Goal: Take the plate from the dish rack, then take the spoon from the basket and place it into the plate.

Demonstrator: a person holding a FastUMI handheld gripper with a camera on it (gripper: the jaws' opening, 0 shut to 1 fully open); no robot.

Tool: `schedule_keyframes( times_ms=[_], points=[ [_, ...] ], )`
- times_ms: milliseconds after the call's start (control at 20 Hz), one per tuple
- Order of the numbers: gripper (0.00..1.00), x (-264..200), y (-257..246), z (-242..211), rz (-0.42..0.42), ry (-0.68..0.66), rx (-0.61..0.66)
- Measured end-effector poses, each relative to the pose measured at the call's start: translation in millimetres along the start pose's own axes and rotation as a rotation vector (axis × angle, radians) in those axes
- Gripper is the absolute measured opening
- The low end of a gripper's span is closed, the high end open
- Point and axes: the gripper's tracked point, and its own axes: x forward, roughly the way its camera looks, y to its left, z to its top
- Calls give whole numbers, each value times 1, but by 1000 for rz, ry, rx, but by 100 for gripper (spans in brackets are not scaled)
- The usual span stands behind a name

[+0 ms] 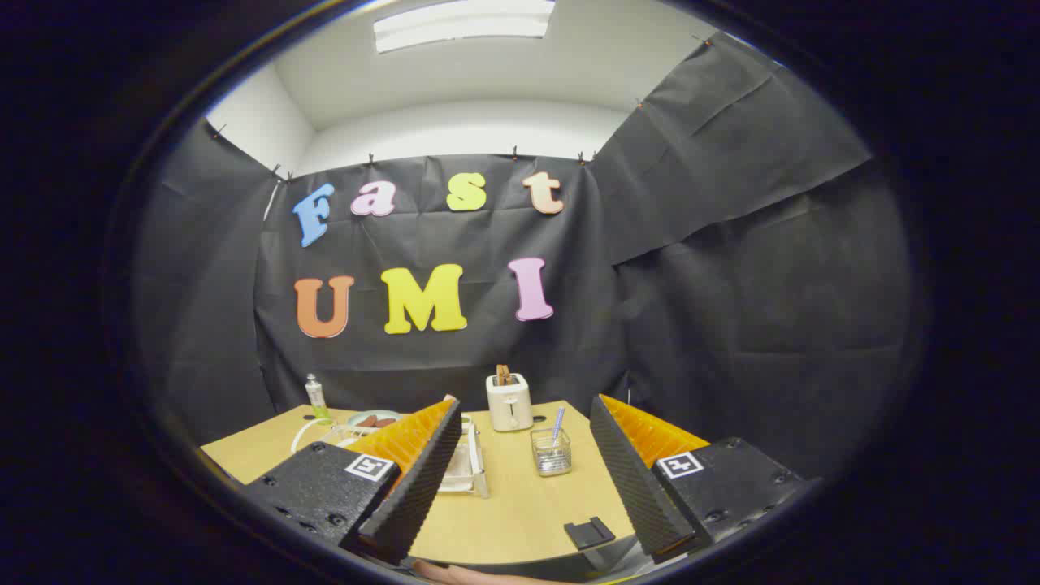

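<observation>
Partly hidden behind the left finger, the dish rack (470,463) sits on the desk (520,508), a pale wire frame with something white in it; whether that is the plate cannot be told. Just to its right, between the two fingers and beyond their tips, stands the basket (552,452), a small clear container with the spoon (557,426) upright in it, its handle leaning slightly right. The tool (524,418) hovers above the near edge of the desk with its fingers spread wide and nothing between them. Behind the basket, toward the back of the desk, a white toaster (509,402) holds brown slices in its slots. Farther left, past the left finger, a plate with reddish-brown pieces (375,421) lies near a small bottle with a green label (315,398), and a white cable (305,431) curves beside them. Close to the front edge, near the right finger, a small black block (589,532) rests flat.
</observation>
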Motion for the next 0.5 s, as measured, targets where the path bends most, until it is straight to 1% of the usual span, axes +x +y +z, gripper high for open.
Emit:
schedule_keyframes(
  times_ms=[500],
  points=[
    [100,6,3,-4,6,12,-18]
  ],
)
